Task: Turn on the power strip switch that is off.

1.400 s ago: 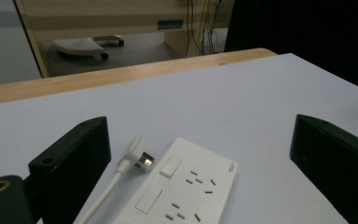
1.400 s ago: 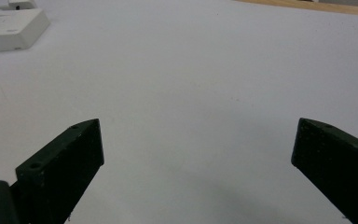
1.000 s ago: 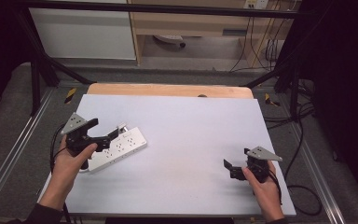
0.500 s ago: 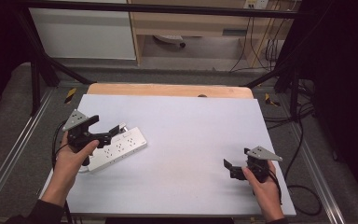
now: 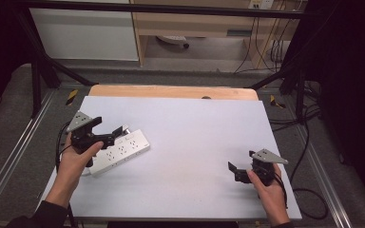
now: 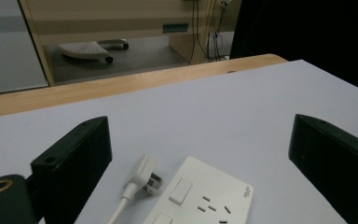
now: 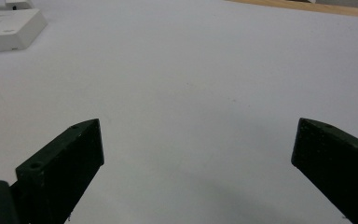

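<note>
One flat white plastic power strip (image 5: 120,150) lies near the white table's (image 5: 195,128) left edge, long axis slanting toward the far right. Left gripper (image 5: 108,135) gapes above it; right gripper (image 5: 233,172) gapes near the right edge.

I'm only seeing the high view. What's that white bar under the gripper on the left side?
Observer: A power strip; close up it shows switches and socket holes.
Operator: Is anything lying beside it?
Observer: Yes, a white plug on its cord, lying on the table just off the strip's end.
Operator: Is the left gripper squeezing it?
Observer: No. The left gripper has its jaws wide apart, above the strip's end and the plug.
</note>
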`<action>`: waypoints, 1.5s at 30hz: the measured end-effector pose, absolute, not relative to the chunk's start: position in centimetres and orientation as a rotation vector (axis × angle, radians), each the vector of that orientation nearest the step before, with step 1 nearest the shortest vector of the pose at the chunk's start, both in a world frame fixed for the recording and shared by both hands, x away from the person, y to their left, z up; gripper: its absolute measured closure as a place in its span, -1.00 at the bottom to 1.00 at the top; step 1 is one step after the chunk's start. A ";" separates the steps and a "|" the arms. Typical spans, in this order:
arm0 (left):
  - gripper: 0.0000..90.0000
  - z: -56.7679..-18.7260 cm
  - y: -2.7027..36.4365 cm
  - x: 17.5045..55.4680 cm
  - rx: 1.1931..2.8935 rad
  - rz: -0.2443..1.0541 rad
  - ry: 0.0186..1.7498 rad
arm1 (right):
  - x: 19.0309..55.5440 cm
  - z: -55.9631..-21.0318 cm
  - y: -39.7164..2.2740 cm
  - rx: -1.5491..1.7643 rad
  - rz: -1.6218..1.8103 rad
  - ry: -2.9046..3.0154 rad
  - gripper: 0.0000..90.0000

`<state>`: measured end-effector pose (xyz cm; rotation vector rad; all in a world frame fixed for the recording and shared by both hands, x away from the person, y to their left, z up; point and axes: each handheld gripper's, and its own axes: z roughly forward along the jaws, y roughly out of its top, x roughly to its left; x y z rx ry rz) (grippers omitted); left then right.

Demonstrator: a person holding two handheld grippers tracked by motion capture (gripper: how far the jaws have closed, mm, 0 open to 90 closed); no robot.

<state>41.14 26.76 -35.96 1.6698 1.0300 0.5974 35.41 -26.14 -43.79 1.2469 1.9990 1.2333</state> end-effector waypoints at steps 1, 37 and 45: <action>-0.86 -36.0 26.7 41.2 1.671 0.597 1.029 | 35.4 -43.8 -26.2 1.246 1.234 1.998 -0.94; -0.68 -38.2 24.8 44.7 1.723 0.615 1.071 | 35.2 -43.7 -26.6 1.261 1.243 1.979 -0.94; -0.56 -38.7 24.3 45.1 1.760 0.602 1.081 | 35.3 -43.7 -26.6 1.262 1.245 1.978 -0.94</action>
